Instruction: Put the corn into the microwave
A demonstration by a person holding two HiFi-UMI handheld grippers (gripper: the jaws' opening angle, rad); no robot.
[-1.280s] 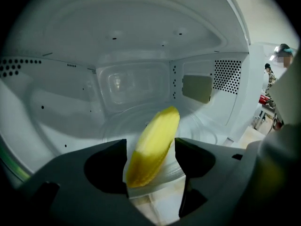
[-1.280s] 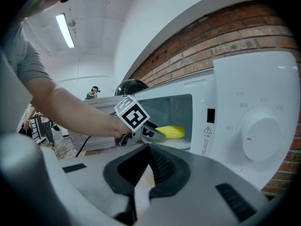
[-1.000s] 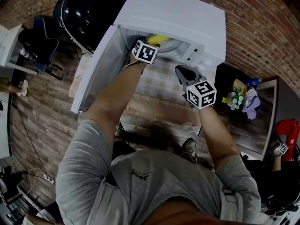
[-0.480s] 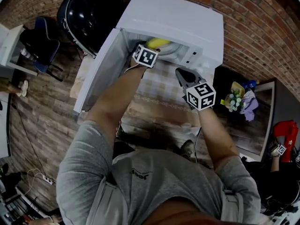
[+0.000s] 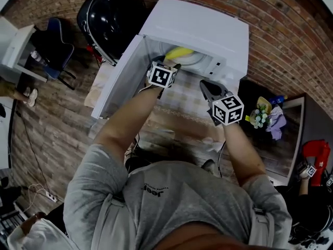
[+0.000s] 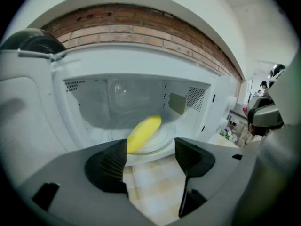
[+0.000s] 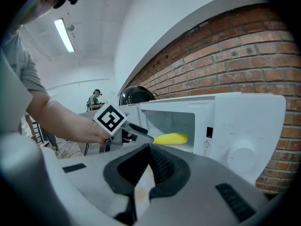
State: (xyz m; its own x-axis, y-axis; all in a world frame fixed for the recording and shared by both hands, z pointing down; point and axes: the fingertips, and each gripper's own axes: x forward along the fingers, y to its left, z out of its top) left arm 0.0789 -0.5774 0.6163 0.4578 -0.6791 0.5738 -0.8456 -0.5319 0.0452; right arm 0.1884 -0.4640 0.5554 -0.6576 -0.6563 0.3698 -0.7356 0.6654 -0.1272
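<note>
Left gripper view: my left gripper [image 6: 150,160] sits just outside the mouth of the white microwave [image 6: 70,67], jaws spread wide with nothing between them but the checked tablecloth [image 6: 153,185] below. The corn [image 6: 143,133] lies past the jaw tips, clear of both pads, nearer my left jaw. It rests at a slant on the glass turntable [image 6: 162,144] inside the cavity. The microwave door [image 6: 26,126] stands swung open, off to the left of the claw.

In the right gripper view, my right gripper [image 7: 149,166] has its jaws pressed together at the tips and holds nothing. It hangs in front of the oven, ahead of the control panel, with the round knob [image 7: 241,157] off to its right. The corn shows ahead of it, deeper inside the cavity, and the left claw is forward and to its left.

The head view shows both claws over the cloth, the left one at the opening and the right one further back.
</note>
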